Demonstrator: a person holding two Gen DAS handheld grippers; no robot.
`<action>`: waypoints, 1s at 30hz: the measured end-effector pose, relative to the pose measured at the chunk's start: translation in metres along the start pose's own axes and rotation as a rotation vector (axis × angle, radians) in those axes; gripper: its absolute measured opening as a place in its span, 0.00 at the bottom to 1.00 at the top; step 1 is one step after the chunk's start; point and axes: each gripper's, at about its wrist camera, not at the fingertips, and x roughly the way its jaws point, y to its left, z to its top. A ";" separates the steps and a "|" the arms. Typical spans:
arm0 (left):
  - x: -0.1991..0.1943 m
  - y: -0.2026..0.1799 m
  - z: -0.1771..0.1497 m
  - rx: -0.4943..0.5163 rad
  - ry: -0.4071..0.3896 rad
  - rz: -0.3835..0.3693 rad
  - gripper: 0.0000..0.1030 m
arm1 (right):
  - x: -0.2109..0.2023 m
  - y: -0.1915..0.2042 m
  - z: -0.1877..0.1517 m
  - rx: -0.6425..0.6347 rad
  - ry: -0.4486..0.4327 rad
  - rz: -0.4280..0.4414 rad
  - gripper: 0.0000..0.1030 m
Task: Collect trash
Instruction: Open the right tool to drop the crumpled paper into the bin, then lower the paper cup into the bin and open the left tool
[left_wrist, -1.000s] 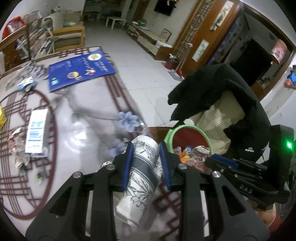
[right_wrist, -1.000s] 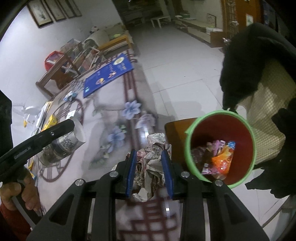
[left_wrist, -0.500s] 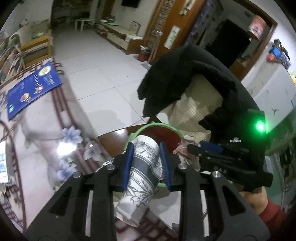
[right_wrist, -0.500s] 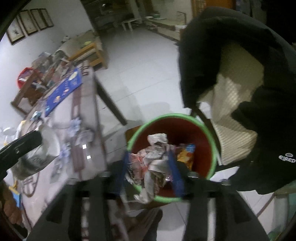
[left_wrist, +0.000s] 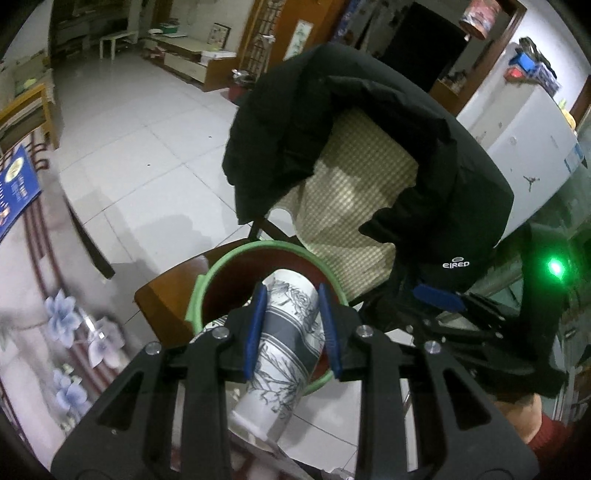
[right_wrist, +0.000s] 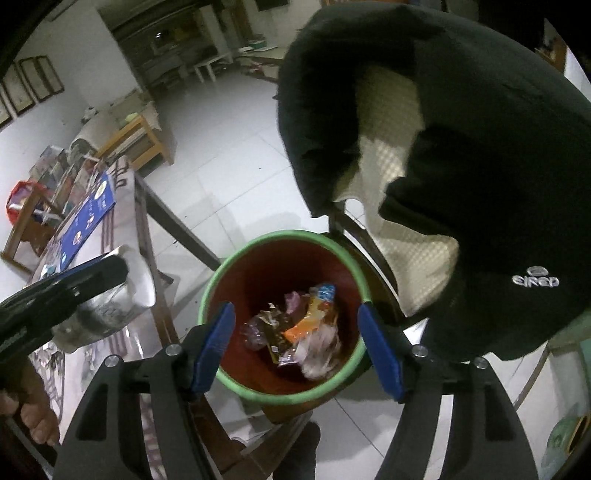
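Dumping into the green-rimmed bin (right_wrist: 284, 321) on its wooden stool: my right gripper (right_wrist: 295, 347) hangs over the wrappers inside, jaws opening with nothing between them. My left gripper (left_wrist: 290, 328) clamps the paper cup (left_wrist: 284, 347) above the rim; next I judge it needs letting go.

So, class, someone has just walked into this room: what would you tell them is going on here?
A person is clearing trash with a handheld gripper in each hand. The left gripper is shut on a patterned paper cup, held over the green-rimmed red bin. The right gripper hangs over the same bin with its jaws opening and nothing between them; wrappers and crumpled paper lie inside. The bin stands beside the table, near a chair draped with a black jacket.
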 end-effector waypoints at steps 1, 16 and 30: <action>0.004 -0.004 0.002 0.007 0.005 -0.005 0.27 | -0.001 -0.002 -0.001 0.006 0.000 -0.005 0.66; 0.027 -0.023 0.012 0.060 0.035 -0.028 0.27 | 0.002 -0.018 -0.013 0.053 0.027 -0.033 0.67; 0.040 -0.032 0.017 0.066 0.042 -0.046 0.31 | -0.004 -0.019 -0.027 0.063 0.038 -0.052 0.67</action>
